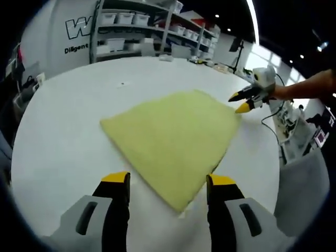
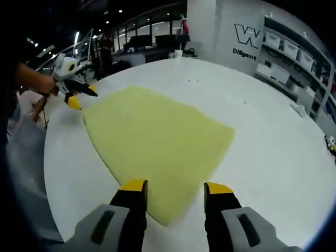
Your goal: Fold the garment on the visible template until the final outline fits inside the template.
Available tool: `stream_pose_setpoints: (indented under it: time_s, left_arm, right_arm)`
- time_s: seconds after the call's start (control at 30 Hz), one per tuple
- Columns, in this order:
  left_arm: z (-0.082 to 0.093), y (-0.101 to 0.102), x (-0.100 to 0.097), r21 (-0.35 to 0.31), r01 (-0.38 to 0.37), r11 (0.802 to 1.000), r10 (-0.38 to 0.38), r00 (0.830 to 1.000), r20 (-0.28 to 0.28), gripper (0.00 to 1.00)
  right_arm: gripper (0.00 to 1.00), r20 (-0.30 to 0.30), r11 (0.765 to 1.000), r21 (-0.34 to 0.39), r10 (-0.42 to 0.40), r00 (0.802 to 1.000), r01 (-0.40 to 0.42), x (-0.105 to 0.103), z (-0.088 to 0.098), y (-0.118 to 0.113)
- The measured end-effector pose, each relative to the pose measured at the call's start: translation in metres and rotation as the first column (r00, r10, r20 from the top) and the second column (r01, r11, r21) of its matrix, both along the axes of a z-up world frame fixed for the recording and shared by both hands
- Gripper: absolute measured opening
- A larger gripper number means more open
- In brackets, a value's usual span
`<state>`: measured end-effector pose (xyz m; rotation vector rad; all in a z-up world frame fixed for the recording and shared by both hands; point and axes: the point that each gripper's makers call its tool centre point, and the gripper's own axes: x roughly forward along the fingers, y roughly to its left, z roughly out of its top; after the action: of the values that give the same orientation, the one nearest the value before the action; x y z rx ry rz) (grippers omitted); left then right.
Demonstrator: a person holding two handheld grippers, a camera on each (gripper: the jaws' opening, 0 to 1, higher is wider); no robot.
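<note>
A pale yellow-green garment (image 1: 170, 142) is lying flat on the round white bench (image 1: 63, 136), folded into a rough four-sided shape with straight edges. No template outline can be made out around or under it in either view.

In the left gripper view, the left gripper (image 1: 169, 184) is hovering at the near corner of the garment, its two yellow-tipped fingers (image 1: 116, 181) standing spread apart with the cloth's pointed corner reaching down between them. The fingers are not closing on anything. Across the cloth, the right gripper (image 1: 242, 102) is coming in from the right side, held by a person's hand (image 1: 281, 92), with its yellow tips right at the far corner of the garment. At that range I cannot tell whether it is touching the cloth.

In the right gripper view, the right gripper (image 2: 176, 186) is sitting at its own near corner of the garment (image 2: 157, 142), its fingers (image 2: 134, 188) also spread wide, the cloth's edge running between them and nothing pinched. The left gripper (image 2: 79, 97) is showing at the upper left, held by a hand (image 2: 44, 84), its tips just at the garment's far corner.

The bench (image 2: 273, 142) is bare white around the cloth. Beyond it, shelves with white bins (image 1: 126, 21) are standing against a wall bearing large lettering (image 2: 247, 37).
</note>
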<state>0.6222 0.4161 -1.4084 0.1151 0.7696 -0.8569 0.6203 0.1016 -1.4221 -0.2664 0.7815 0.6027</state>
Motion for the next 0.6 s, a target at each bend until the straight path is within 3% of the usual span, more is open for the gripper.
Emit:
stream_pose_setpoints:
  time_s: [0.3, 0.5, 0.6]
  left_arm:
    - [-0.010, 0.001, -0.023, 0.017, 0.033, 0.999, -0.032, 0.999, -0.037, 0.51]
    - [-0.013, 0.000, -0.032, 0.033, 0.066, 0.997, -0.064, 0.997, -0.053, 0.34]
    - [-0.016, 0.001, -0.031, 0.048, 0.041, 0.998, -0.038, 0.997, -0.066, 0.29]
  right_arm:
    - [0.35, -0.029, 1.000, 0.005, -0.015, 0.999, 0.015, -0.018, -0.009, -0.005]
    - [0.31, -0.051, 1.000, 0.001, -0.025, 0.998, 0.025, -0.027, -0.013, -0.009]
    - [0.25, -0.075, 1.000, -0.005, -0.029, 0.997, 0.029, -0.032, -0.016, -0.011]
